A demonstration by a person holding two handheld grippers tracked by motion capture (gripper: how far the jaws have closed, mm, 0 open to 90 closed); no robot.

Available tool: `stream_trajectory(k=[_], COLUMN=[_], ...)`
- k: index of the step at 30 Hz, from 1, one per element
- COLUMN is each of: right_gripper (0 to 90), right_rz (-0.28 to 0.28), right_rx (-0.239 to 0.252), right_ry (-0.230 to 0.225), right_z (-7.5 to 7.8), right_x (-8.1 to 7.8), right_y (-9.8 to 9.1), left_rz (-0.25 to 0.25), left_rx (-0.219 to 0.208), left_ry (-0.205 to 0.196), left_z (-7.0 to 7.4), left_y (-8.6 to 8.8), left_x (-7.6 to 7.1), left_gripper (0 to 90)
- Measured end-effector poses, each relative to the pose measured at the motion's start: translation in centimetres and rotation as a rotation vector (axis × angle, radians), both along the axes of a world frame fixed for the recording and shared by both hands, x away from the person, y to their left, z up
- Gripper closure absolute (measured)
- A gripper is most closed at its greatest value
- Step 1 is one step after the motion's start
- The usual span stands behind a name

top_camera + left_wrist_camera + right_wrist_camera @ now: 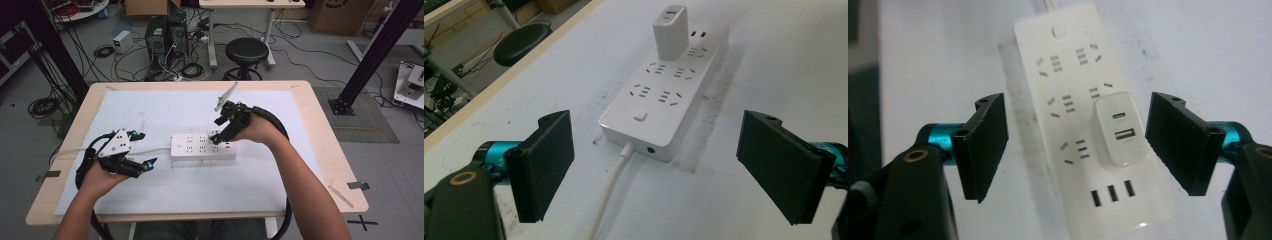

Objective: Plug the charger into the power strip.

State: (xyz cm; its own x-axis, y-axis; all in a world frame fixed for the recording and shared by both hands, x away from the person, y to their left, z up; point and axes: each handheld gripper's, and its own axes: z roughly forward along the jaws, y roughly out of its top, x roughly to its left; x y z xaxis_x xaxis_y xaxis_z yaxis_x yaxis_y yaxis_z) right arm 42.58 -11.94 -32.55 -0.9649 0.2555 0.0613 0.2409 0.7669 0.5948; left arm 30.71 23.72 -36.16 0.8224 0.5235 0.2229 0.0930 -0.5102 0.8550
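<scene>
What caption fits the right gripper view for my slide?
Open right gripper poised above a white charger plugged into the power strip.

One white power strip (203,146) is seen on one bench (320,150), with one white charger (1120,129) plugged into it. Two grippers are counted: the left gripper (141,148) and the right gripper (216,130). One black stool (246,51) is seen beyond the bench.
</scene>
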Motion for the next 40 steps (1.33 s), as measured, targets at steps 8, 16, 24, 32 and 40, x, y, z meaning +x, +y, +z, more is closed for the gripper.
stream_trajectory(k=[8,16,24,32,40], right_gripper=[19.4,19.4,19.4,19.4,19.4], right_rz=[-0.119,-0.183,-0.246,-0.246,-0.271], right_rx=[0.241,0.319,0.335,0.328,0.326], right_ry=[-0.041,-0.072,-0.097,-0.095,-0.093], right_z=[-1.2,-3.2,-4.2,-4.2,-4.2], right_x=[-3.3,-4.8,-5.9,-5.8,-5.6], right_y=[-5.3,-7.0,-7.8,-7.7,-8.0], left_rz=[-0.004,-0.001,0.011,0.021,0.033], left_rx=[-0.027,-0.058,-0.087,-0.084,-0.077], left_ry=[0.009,0.030,0.046,0.051,0.071], left_z=[-0.2,-1.0,-1.5,-1.5,-1.8], left_y=[0.2,0.7,1.2,1.7,1.9], left_x=[0.4,0.9,0.8,0.9,1.6], left_gripper=[15.3,15.3,15.3,15.3,15.3])
